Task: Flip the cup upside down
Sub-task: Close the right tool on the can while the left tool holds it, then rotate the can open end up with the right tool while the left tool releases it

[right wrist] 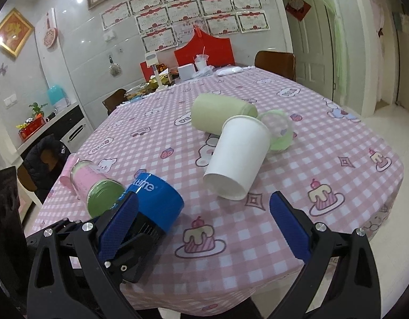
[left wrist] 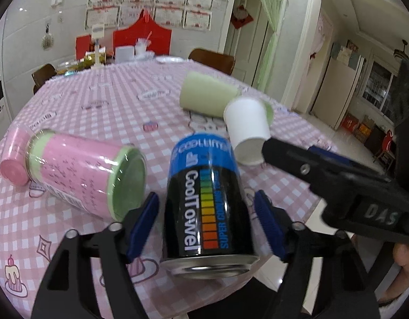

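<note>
Ahead of right gripper, white cup, tipped

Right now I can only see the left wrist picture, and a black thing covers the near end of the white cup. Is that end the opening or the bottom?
Observer: The bottom. In the right wrist view the white cup lies on its side, with its narrower, closed end towards the camera.
Operator: Are the right tongs holding it?
Observer: No. The right tongs are wide open, and neither finger touches the cup.
Operator: What is the green sliver behind the cup?
Observer: A green lid with a clear top, lying on the tablecloth right by the cup's rim.
</note>
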Tool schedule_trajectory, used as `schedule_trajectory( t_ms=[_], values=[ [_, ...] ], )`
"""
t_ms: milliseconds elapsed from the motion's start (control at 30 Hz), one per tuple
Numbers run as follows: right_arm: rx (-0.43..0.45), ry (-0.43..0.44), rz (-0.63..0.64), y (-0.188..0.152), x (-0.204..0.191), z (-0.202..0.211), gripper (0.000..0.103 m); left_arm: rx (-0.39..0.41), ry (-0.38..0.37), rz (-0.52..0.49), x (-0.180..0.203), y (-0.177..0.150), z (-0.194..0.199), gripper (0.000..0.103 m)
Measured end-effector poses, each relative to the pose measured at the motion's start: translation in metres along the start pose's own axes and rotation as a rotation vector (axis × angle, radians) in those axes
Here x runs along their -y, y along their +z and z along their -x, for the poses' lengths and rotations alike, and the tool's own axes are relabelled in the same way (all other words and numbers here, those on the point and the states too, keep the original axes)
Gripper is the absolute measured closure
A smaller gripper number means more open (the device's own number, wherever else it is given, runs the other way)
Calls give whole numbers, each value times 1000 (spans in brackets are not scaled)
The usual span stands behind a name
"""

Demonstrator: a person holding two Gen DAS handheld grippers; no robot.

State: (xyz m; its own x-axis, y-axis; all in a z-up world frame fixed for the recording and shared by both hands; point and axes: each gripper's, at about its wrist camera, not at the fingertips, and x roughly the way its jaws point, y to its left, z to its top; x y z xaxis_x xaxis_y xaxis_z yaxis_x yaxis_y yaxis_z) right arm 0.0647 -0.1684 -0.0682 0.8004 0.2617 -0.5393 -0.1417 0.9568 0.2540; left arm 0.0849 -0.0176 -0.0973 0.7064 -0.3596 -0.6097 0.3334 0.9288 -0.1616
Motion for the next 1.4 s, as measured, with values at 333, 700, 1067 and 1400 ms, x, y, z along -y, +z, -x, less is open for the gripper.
schedule_trajectory(
  t_ms=[333,700,1067,1400],
  values=[
    [-67,33,-90,2,-2,-8,8,53,38,13,-20,0,28,26],
    [-189,132,-185,3,-16,-30,8,120,83,43,-45,-3,57,26],
    [-280,186,-249,0,-19,-60,8,112,52,65,-68,-10,52,26],
    [-295,222,-220,3,-27,-62,28,109,38,82,-71,-14,46,26]
  ],
)
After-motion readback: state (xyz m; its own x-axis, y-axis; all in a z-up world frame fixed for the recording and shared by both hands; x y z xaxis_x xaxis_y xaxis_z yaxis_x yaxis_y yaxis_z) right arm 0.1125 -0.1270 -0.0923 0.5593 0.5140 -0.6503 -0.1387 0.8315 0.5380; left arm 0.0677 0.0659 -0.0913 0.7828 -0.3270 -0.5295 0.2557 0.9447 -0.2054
